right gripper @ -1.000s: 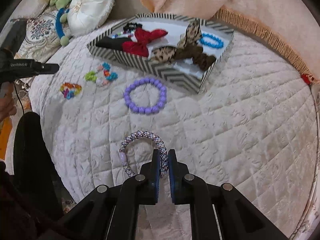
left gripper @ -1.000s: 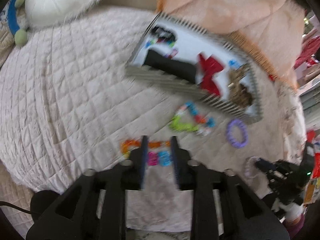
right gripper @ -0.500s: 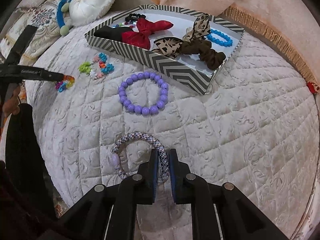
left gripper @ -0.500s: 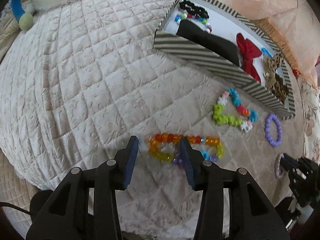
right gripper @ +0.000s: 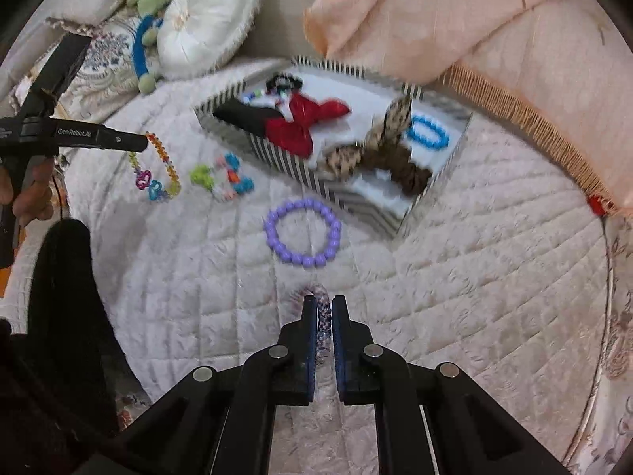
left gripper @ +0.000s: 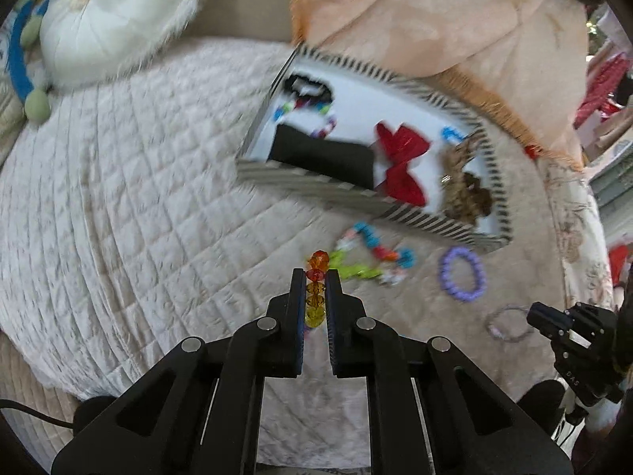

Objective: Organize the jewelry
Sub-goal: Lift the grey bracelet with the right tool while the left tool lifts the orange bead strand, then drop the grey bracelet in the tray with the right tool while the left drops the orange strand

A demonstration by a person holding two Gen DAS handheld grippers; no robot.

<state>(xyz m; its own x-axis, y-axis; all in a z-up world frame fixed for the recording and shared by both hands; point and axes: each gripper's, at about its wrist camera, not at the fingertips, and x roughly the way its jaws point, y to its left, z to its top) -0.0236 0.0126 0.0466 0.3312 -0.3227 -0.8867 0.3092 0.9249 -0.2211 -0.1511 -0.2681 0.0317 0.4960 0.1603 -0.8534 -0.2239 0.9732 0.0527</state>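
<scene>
Two bracelets gripped: rainbow bracelet point(right gripper: 156, 170) dangling vertically, woven bracelet point(right gripper: 322, 316) edge-on.

Quilted cream bedspread point(right gripper: 455, 277), white round cushion point(right gripper: 205, 19), peach blanket point(right gripper: 455, 12)

left gripper point(left gripper: 315, 277): black linkage, silver screws, thin cable | right gripper point(right gripper: 324, 304): black, blue-lined jaws
</scene>
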